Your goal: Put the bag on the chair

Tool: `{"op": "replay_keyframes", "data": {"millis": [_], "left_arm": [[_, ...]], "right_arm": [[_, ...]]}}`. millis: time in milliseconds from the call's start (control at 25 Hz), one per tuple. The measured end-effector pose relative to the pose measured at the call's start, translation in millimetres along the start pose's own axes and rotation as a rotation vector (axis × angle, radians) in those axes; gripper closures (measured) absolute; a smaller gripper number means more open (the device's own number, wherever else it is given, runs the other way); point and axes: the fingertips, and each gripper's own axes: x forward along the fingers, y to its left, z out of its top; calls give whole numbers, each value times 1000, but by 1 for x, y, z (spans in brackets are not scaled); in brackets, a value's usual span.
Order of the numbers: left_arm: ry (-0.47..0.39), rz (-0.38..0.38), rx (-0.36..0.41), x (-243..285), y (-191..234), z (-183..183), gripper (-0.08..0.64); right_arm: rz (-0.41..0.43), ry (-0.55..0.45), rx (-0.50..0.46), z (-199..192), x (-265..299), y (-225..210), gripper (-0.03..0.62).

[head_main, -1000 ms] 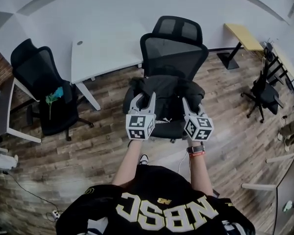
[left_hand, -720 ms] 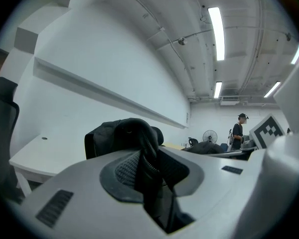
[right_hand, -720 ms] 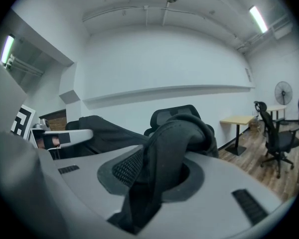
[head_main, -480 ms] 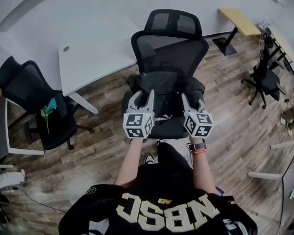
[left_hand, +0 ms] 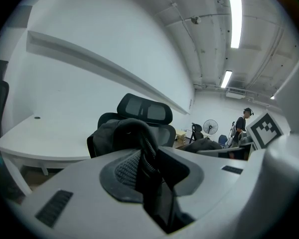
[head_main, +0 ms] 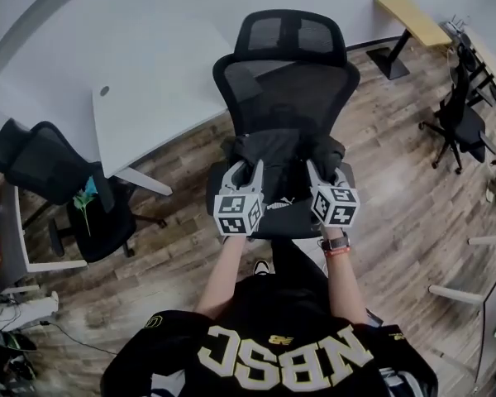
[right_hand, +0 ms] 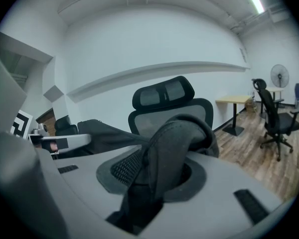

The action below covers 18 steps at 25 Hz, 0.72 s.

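Black bag lies on chair seat.

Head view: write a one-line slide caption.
Left gripper and right gripper grip a black bag at the seat of a black office chair.

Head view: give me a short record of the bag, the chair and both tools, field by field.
bag: black bag, over the seat of the black mesh chair, in front of its backrest
resting on seat: cannot tell
left tool: closed on bag fabric
right tool: closed on bag fabric, jaws just eased slightly wider
nearby: white desk, left of the chair in this view
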Motion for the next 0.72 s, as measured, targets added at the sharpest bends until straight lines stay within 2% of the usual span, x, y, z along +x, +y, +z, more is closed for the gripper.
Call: {"op": "replay_keyframes", "data": {"millis": [280, 720], "left_arm": [[120, 29, -10, 38, 7, -44, 472], [227, 126, -53, 79, 56, -101, 471]], "right_arm": [[-15, 92, 44, -26, 34, -25, 454], [13, 234, 96, -80, 93, -53, 461]]}}
